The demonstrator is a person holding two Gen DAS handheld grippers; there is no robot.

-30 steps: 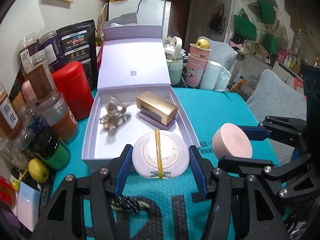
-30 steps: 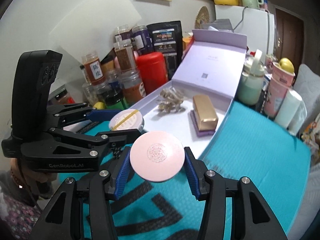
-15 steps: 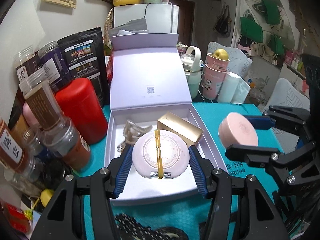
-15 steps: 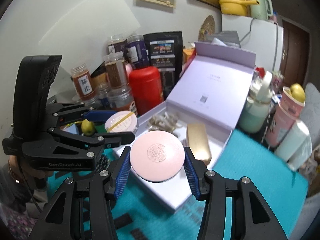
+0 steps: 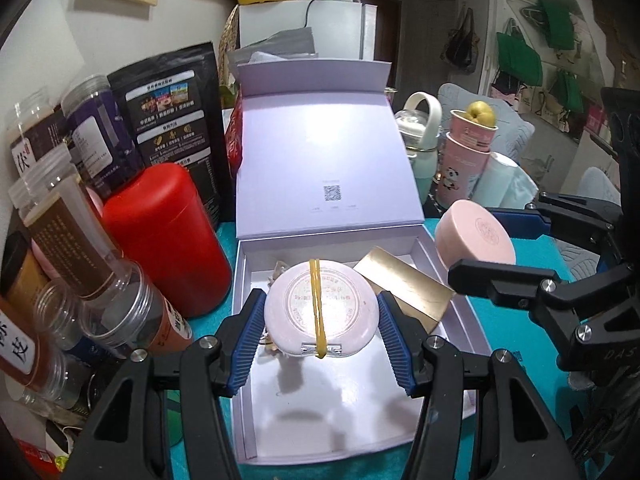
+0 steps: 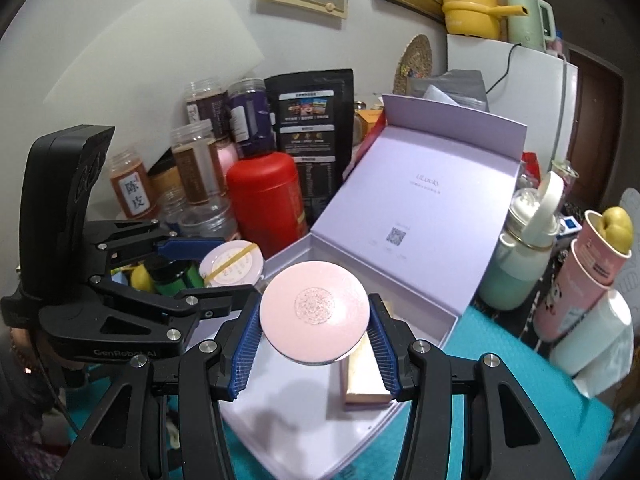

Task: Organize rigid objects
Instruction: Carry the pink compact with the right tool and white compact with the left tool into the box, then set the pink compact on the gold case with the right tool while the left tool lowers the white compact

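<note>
My left gripper [image 5: 321, 314] is shut on a round lilac case with a yellow rubber band [image 5: 320, 309], held above the open lavender box [image 5: 360, 412]. In the right wrist view that case [image 6: 232, 266] sits between the left fingers at the box's left side. My right gripper [image 6: 314, 320] is shut on a round pink case [image 6: 314, 311], which hangs over the box's right wall [image 5: 474, 236]. Inside the box lie a gold bar-shaped box [image 6: 366, 376] and, mostly hidden behind the lilac case, a metal hair clip [image 5: 280, 268].
A red canister [image 5: 168, 236], jars [image 5: 80, 240] and a black pouch [image 5: 172, 116] crowd the box's left side. A mint bottle [image 6: 520, 268], stacked pink cups [image 6: 588, 276] and paper rolls [image 6: 592, 348] stand to the right. The box lid [image 5: 324, 176] leans up at the back on the teal cloth [image 6: 500, 400].
Both grippers have moved forward with their cases, from in front of the box to over it. The lilac case now covers the hair clip, and the pink case hangs over the right wall.
</note>
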